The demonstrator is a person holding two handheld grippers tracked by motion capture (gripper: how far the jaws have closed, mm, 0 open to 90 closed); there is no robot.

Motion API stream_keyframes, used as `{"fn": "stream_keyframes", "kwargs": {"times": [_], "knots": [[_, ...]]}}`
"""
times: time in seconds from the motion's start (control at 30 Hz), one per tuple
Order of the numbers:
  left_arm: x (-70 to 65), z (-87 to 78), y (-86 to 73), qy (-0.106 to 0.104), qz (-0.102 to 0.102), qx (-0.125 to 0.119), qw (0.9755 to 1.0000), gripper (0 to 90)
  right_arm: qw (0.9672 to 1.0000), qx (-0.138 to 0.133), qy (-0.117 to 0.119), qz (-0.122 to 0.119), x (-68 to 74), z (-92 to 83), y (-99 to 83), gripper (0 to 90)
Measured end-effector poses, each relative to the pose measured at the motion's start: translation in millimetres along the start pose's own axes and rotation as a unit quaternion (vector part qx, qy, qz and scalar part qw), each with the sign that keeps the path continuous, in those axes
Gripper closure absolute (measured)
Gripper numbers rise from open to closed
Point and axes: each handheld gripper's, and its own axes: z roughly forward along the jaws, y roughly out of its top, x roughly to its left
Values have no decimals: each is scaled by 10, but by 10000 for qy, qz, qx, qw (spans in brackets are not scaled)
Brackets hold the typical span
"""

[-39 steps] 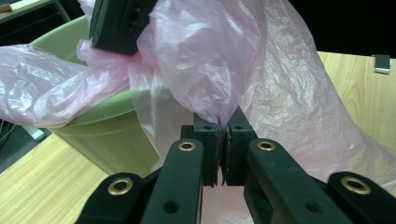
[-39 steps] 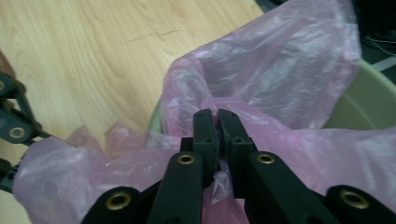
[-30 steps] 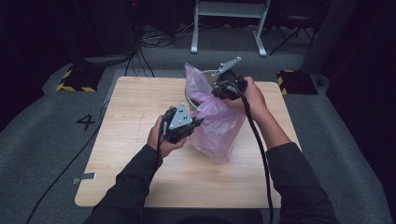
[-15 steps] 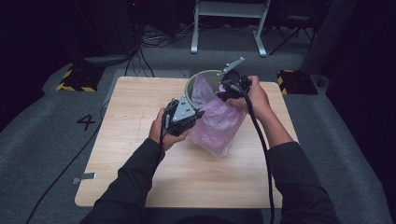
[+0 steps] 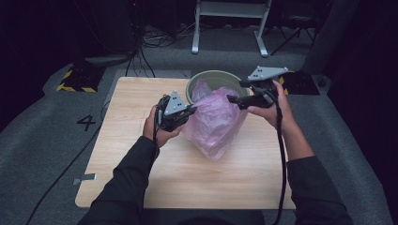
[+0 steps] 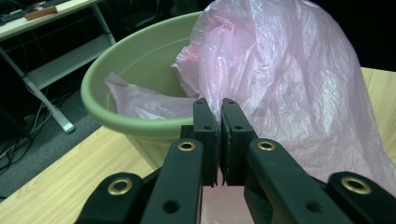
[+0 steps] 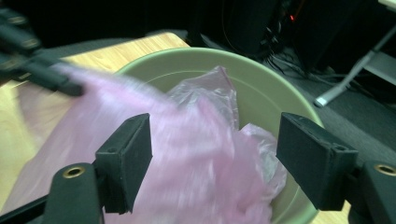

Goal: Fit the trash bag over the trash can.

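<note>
The right hand-held gripper has just opened its jaws and released the pink plastic bag; its pads now stand wide apart with nothing pressed between them, the film lying loose below and ahead of them. It has also shifted away from the bag toward the far side of the green bucket. The left hand-held gripper remains clamped on the bag's edge, with the bucket rim just beyond its tips. The bag hangs partly inside the bucket and partly draped over its near side onto the tabletop. Judged from this, lining the bucket is unfinished: the right hand-held gripper needs a fresh hold on the bag's edge.
</note>
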Motion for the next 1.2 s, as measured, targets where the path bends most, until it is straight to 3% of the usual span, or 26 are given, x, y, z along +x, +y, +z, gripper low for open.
{"fn": "stream_keyframes", "kwargs": {"times": [0.17,0.3,0.4,0.47,0.53,0.57,0.67,0.73,0.93,1.03,1.2], "knots": [[45,-22,-47,42,-77,54,9999,861,9991,-400,133,-46,63,-215,-298,248],[94,-9,-57,56,-151,59,9999,838,9989,-374,160,-220,115,-211,-451,250],[110,6,-43,86,-167,39,9998,812,9993,-238,89,-292,128,-123,-514,352],[114,8,-32,104,-140,39,9998,807,9994,-170,14,-304,123,-61,-528,465],[119,2,-28,89,-141,18,9999,797,9990,-277,176,-301,113,-44,-525,624],[122,-7,-30,93,-152,-12,9998,780,9989,-290,135,-356,118,-43,-517,672],[144,-57,-42,55,-236,-165,9996,661,9982,-423,174,-396,120,-71,-493,838],[159,-106,-47,-26,-294,-304,9991,559,9983,-428,102,-376,108,-82,-466,889],[183,-268,-79,-164,-401,-525,9977,333,9991,-392,-27,-137,-3,-43,-392,900],[191,-354,-115,-308,-419,-636,9966,296,9991,-394,-140,61,-89,-17,-359,900],[81,-395,-206,-678,-234,-494,9962,228,9978,-245,-484,372,-252,59,-310,900]]}}
